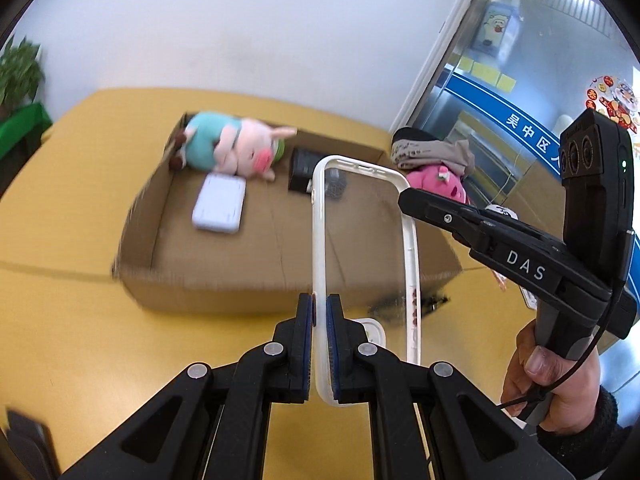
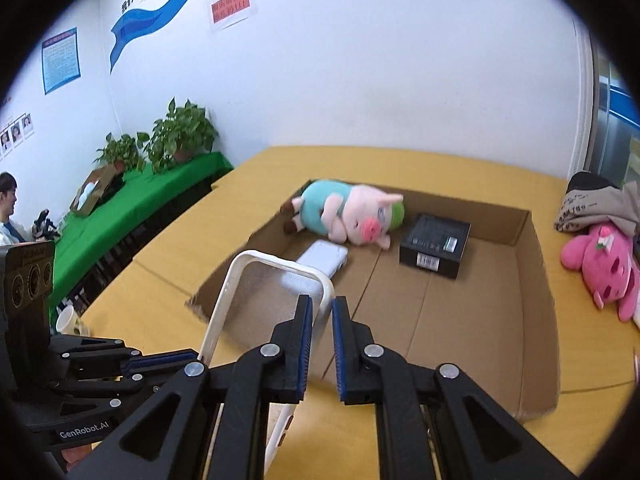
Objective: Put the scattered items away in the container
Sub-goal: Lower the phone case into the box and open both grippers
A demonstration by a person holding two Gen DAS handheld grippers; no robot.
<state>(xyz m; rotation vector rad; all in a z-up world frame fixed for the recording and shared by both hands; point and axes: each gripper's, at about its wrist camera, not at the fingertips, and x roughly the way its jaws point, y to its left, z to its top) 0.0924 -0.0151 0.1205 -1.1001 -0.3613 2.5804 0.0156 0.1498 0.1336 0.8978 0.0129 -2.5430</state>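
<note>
White walls back a yellow counter (image 2: 160, 304) carrying an open cardboard box (image 2: 536, 320). Both claws, left claw (image 1: 319, 312) and right claw (image 2: 322, 316), clamp the clear white-rimmed phone case (image 1: 362, 256) above the box's near edge; they should carry it level over the wall before releasing.

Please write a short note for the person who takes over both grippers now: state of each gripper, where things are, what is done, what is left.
Left gripper: shut on the left rim of the clear phone case, held in the air in front of the cardboard box.
Right gripper: shut on the case's opposite rim.
Done: pig plush, black box and white flat device lie in the box.
Left: put the case in; pink plush and grey cloth remain on the table.
</note>
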